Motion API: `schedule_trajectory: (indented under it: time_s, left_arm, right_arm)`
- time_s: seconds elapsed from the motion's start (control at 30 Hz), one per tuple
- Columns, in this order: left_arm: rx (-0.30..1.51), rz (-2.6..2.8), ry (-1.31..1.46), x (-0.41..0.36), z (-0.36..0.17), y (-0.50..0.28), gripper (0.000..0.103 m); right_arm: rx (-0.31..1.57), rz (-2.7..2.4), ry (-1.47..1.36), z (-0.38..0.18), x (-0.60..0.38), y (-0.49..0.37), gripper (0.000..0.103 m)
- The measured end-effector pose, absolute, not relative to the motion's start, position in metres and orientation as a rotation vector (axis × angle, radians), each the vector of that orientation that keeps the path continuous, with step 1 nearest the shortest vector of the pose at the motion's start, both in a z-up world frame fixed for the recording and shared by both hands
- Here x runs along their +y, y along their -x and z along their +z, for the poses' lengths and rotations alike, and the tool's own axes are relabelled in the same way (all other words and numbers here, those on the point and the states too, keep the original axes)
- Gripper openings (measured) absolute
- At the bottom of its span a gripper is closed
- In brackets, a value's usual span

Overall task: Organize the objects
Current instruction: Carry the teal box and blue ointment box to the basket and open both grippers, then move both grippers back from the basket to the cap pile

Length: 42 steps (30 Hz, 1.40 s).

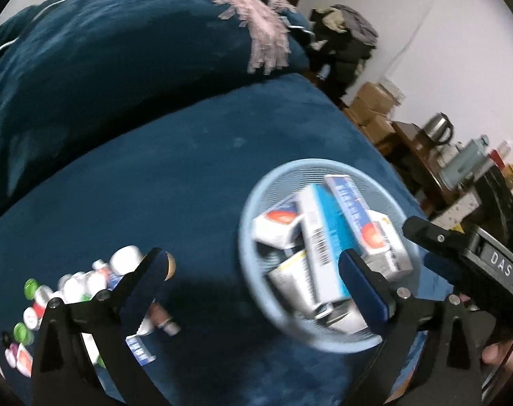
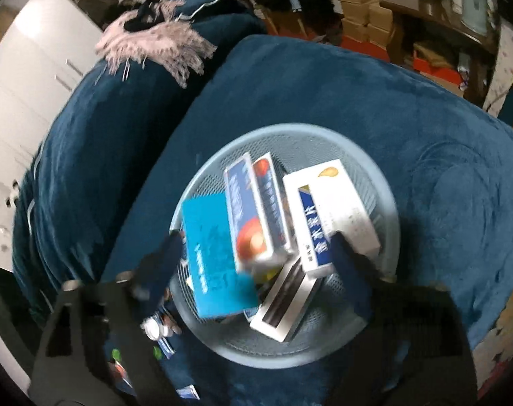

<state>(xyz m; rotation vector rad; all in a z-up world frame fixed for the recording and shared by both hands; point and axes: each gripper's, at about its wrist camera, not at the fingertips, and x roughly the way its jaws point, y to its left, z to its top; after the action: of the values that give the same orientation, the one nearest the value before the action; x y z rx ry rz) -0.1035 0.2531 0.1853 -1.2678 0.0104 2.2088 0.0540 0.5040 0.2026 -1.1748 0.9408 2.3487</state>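
I see the blue sofa [image 2: 341,101] under everything. The basket [image 2: 385,209] of boxes [image 2: 330,203] sits directly below my right gripper [image 2: 256,253], whose jaws gape wide, empty. My left gripper [image 1: 256,270] is spread wide too, holding nothing; basket by its right finger, bottles [image 1: 83,280] by its left.

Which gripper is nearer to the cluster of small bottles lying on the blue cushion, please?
Left. The left gripper hangs open with one finger right over the small bottles. The right gripper is open above the light blue basket, with the bottles off to its left.
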Motion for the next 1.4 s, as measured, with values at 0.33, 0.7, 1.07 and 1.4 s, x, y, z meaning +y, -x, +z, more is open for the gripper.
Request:
schedule_trajectory:
  time_s: [0.33,0.7,1.07,1.4]
  left_arm:
    - [-0.072,2.336,1.319,0.160,0.186,0.099,0.102]
    - [-0.246,2.487,1.642,0.025,0.116,0.080,0.102]
    - [-0.459,2.550,1.784,-0.074,0.081,0.061,0.102]
    - [-0.490,2.513,1.836,-0.090,0.063,0.055,0.102]
  right_arm:
    - [0.616,2.450,1.330,0.205,0.435,-0.030,0.103]
    - [0.307,2.613,1.584,0.187,0.328,0.007,0.103]
    - [0.205,2.747,2.036,0.144,0.206,0.045,0.053]
    - [0.324,2.700,2.269,0.115,0.159,0.067,0.037]
